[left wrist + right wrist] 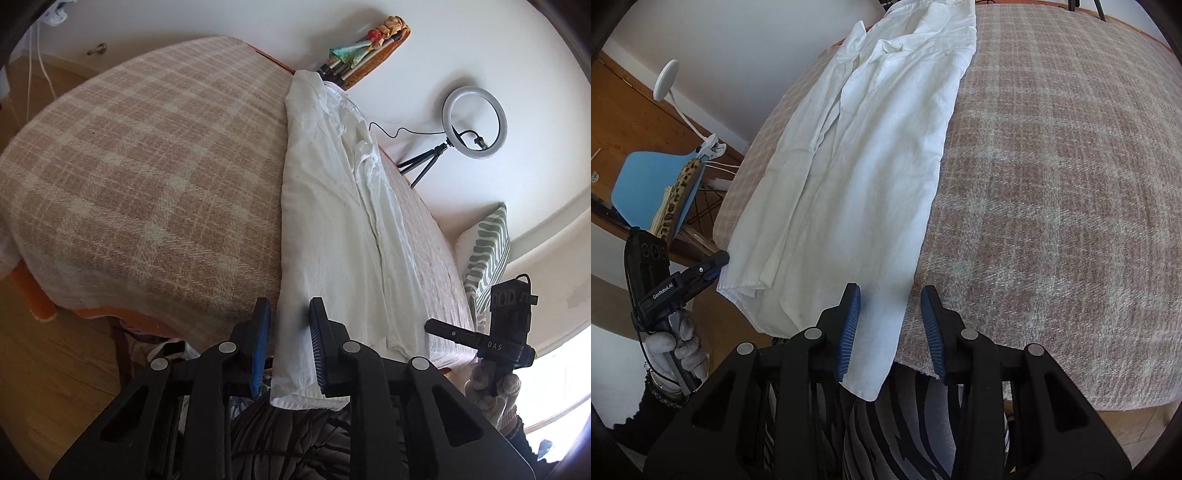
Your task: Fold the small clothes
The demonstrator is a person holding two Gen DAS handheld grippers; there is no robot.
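Observation:
A long white shirt (332, 221) (871, 166) lies folded lengthwise on a bed covered by a beige plaid blanket (147, 166) (1052, 184). Its near hem hangs over the bed's front edge. My left gripper (290, 306) straddles one hem corner; the cloth lies between the blue pads, and a gap shows at the left pad, so it is open. My right gripper (890, 291) straddles the other hem corner, open, with bare blanket showing beside its right pad. Each gripper also shows in the other's view, held by a gloved hand (676, 343) (491, 380).
A ring light on a tripod (474, 122) and a green striped pillow (487, 251) stand past the bed's far side. A blue chair (646, 184) and a white clip lamp (666, 79) are at the other side. The person's zebra-patterned clothing (886, 424) is below the grippers.

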